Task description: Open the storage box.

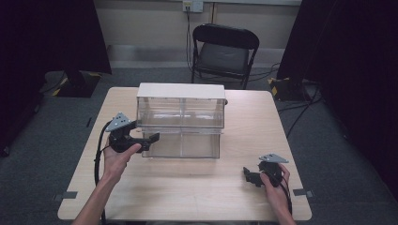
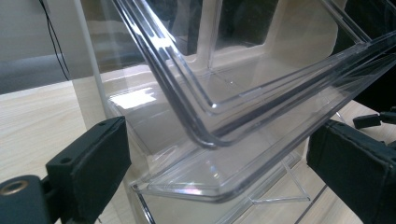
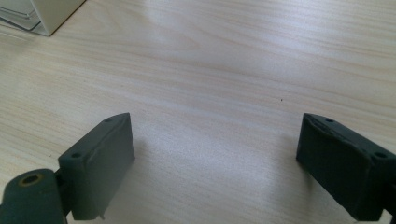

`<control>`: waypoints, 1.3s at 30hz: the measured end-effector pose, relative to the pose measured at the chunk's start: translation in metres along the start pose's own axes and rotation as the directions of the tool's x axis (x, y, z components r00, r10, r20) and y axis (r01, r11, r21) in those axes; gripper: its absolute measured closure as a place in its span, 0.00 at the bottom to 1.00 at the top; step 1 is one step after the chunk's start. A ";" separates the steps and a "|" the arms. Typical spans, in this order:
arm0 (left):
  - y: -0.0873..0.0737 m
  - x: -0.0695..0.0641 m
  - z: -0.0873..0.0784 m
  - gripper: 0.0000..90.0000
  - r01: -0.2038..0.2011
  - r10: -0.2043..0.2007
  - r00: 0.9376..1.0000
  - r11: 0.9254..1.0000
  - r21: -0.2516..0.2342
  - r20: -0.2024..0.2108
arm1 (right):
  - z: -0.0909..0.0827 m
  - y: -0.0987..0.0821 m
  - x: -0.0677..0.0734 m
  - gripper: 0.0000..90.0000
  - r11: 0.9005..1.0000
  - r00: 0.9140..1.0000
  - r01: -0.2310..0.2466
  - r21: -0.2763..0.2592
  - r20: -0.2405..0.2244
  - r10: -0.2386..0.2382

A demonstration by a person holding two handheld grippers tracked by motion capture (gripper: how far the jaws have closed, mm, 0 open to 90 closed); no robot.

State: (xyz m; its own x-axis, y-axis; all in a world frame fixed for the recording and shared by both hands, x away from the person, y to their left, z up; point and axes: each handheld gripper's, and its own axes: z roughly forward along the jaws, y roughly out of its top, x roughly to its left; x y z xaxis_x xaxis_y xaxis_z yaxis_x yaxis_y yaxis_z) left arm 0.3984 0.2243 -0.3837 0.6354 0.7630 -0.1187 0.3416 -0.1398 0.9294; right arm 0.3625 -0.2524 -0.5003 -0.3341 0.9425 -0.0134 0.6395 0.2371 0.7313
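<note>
While the clear drawer (image 1: 180, 144) at the lower left of the cabinet (image 1: 180, 110) juts out toward the person, its front edge overhanging the cabinet's foot, the work looks to be somewhere in the middle: the drawer is part open, nothing lies inside it, and whether it is meant to go further out or back in I cannot tell. In the left gripper view the drawer's rounded front corner (image 2: 210, 140) sits between the two black jaws, which stand well apart on either side of it, neither pad pressing the plastic. So the left gripper (image 1: 151, 138) brackets the corner without clamping it; a firm hold is, by my reading, not yet made. The other three drawers sit flush in the cabinet, which stands mid-table toward the far side.

The left hand (image 1: 117, 157) comes up from the near edge, forearm slanting inward, its gripper held level and pointing right at the drawer's left front corner, cable (image 1: 97, 157) looping down the wrist. The right gripper (image 1: 251, 177) rests low on the table (image 1: 197, 197) at the near right, well apart from the cabinet, jaws spread wide over bare wood and holding nothing, aimed left. A folding chair (image 1: 224, 51) stands beyond the table
</note>
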 end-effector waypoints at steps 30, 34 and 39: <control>0.000 0.000 0.000 0.07 -0.003 0.003 1.000 1.000 0.008 -0.003 | 0.000 0.000 0.000 0.12 1.000 1.000 0.000 0.000 0.000 0.000; 0.000 0.000 0.000 0.07 -0.003 0.003 1.000 1.000 0.007 -0.003 | 0.000 0.000 0.000 0.12 1.000 1.000 0.000 0.000 0.000 0.000; 0.000 0.000 0.001 0.07 -0.004 0.004 1.000 1.000 0.010 -0.004 | 0.000 0.000 0.000 0.12 1.000 1.000 0.001 0.000 0.000 -0.001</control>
State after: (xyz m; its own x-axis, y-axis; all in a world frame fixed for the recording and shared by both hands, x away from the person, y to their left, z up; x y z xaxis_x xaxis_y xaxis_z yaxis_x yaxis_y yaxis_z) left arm 0.3989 0.2240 -0.3838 0.6336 0.7652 -0.1138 0.3461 -0.1488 0.9263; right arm 0.3625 -0.2525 -0.5003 -0.3344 0.9423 -0.0138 0.6392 0.2376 0.7314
